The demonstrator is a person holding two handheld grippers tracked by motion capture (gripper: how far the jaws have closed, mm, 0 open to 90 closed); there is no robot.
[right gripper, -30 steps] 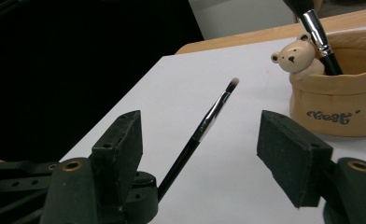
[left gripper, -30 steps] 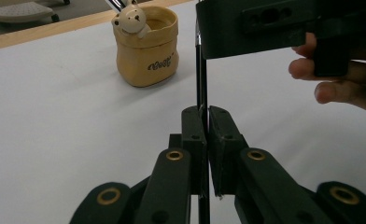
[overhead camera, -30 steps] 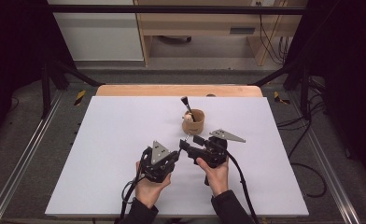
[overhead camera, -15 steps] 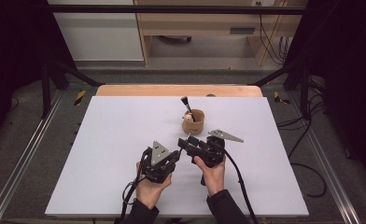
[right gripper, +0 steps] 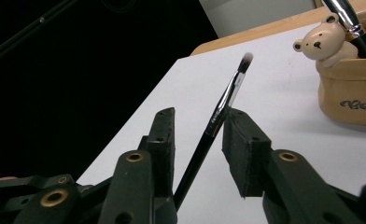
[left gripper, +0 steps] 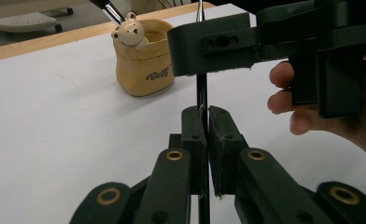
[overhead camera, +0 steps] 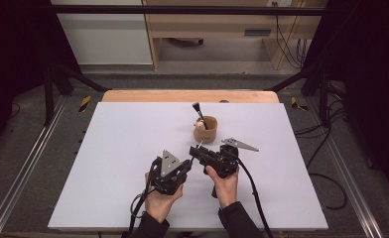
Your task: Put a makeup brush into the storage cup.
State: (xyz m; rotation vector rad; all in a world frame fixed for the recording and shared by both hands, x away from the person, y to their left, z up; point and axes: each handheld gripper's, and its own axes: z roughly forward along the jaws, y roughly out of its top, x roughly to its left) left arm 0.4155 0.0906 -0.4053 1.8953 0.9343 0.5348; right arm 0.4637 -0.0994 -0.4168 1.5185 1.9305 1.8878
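On the near middle of the white tabletop [overhead camera: 118, 148] the two claws meet around one thin make-up brush [right gripper: 221, 114] — a black handle, a silver ferrule and a small dark tip. The left claw [left gripper: 203, 135] is clamped tight on the lower handle, holding the brush upright. The right claw [right gripper: 197, 140] sits just right of it in the high view; its jaws have just been closing, and the brush runs between them, resting against the right pad while a gap still shows on the left, so the grip is narrow but not pressed home.

Just beyond the claws, a little farther and to the right, stands a tan fabric pot [overhead camera: 206, 130] with a small bear figure [left gripper: 130, 31] on its rim — a second, thicker brush [overhead camera: 199, 112] leans out of it.
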